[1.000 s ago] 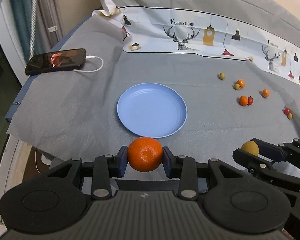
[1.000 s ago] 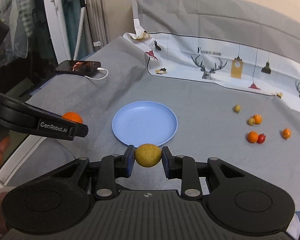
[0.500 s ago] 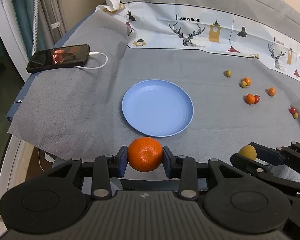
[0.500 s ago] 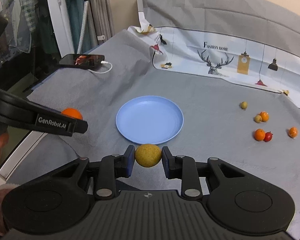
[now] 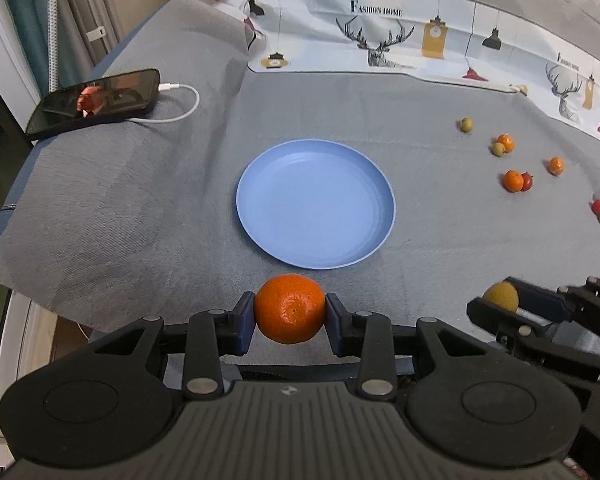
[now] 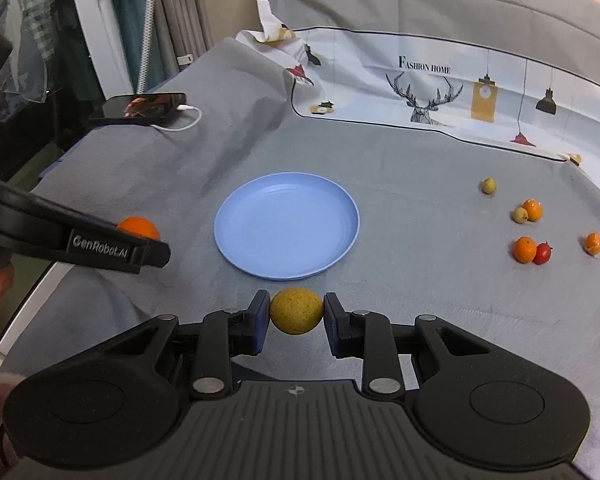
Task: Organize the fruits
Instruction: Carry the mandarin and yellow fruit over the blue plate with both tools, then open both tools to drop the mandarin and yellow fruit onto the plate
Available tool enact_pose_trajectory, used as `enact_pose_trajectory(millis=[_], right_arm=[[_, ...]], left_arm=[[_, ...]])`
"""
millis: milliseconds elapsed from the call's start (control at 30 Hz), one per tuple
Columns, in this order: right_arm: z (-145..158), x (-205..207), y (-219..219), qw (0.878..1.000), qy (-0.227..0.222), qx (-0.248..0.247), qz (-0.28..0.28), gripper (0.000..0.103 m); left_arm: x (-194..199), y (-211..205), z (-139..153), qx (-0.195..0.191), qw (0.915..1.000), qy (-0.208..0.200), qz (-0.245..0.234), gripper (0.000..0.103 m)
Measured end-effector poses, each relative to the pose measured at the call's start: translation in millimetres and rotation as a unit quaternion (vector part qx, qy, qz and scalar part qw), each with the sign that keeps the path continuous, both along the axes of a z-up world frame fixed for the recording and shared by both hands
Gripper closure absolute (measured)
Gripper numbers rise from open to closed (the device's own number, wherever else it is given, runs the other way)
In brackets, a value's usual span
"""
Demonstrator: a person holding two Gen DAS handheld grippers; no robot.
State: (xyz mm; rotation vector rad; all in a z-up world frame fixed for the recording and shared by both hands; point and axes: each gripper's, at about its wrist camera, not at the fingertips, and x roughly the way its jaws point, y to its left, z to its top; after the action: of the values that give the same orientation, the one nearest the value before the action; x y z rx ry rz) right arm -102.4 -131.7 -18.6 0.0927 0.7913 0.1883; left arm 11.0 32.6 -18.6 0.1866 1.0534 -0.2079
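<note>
**Two fruits held above the grey cloth, near the blue plate**

At the far left a phone (image 5: 94,98) lies on the grey cloth (image 5: 140,208), with its white cable plugged in. The left gripper (image 5: 290,309) is closed on an orange (image 5: 290,308). Just beyond it is the blue plate (image 5: 315,204). The right gripper (image 6: 296,311) is closed on a yellow fruit (image 6: 296,310). Further right, small fruits (image 6: 525,249) lie scattered on the cloth.

Smooth plastic plate (image 5: 256,216), matt cloth (image 5: 140,200)
</note>
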Motion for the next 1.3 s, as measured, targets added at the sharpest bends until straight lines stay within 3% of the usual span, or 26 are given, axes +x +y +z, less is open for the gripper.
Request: enact_pose_trajectory(millis=[400, 567, 933, 1000, 1067, 1100, 1167, 1233, 1300], right_arm=[[-37, 79, -5, 1.0, 0.012, -0.01, 0.0, 0.073], [-61, 115, -2, 1.0, 0.024, -0.018, 0.006, 0.073], [-100, 167, 10, 0.997, 0.047, -0.046, 0.04, 0.072], [-101, 172, 14, 0.997, 0.047, -0.046, 0.044, 0.072], [-97, 174, 14, 0.997, 0.045, -0.046, 0.037, 0.071], [-95, 174, 14, 0.997, 0.043, -0.05, 0.032, 0.067], [-85, 170, 9, 0.998, 0.04, -0.053, 0.017, 0.053], [-73, 160, 2, 0.998, 0.035, -0.043, -0.001, 0.028], [-60, 143, -8, 0.999, 0.029, -0.026, -0.009, 0.019]], left_arm=[[65, -16, -43, 0.013, 0.9997, 0.016, -0.01, 0.063], [97, -22, -74, 0.015, 0.9988, 0.045, -0.009, 0.063], [143, -31, -115, 0.039, 0.9981, 0.045, -0.017, 0.063], [145, -32, -113, 0.041, 0.9982, 0.037, -0.022, 0.057], [144, -32, -105, 0.055, 0.9981, 0.018, -0.019, 0.031], [142, -30, -99, 0.065, 0.9978, 0.005, -0.013, 0.024], [136, -24, -87, 0.072, 0.9973, -0.011, -0.004, 0.005], [124, -14, -72, 0.062, 0.9978, -0.021, 0.007, 0.0], [108, -8, -57, 0.051, 0.9984, -0.022, 0.012, 0.0]])
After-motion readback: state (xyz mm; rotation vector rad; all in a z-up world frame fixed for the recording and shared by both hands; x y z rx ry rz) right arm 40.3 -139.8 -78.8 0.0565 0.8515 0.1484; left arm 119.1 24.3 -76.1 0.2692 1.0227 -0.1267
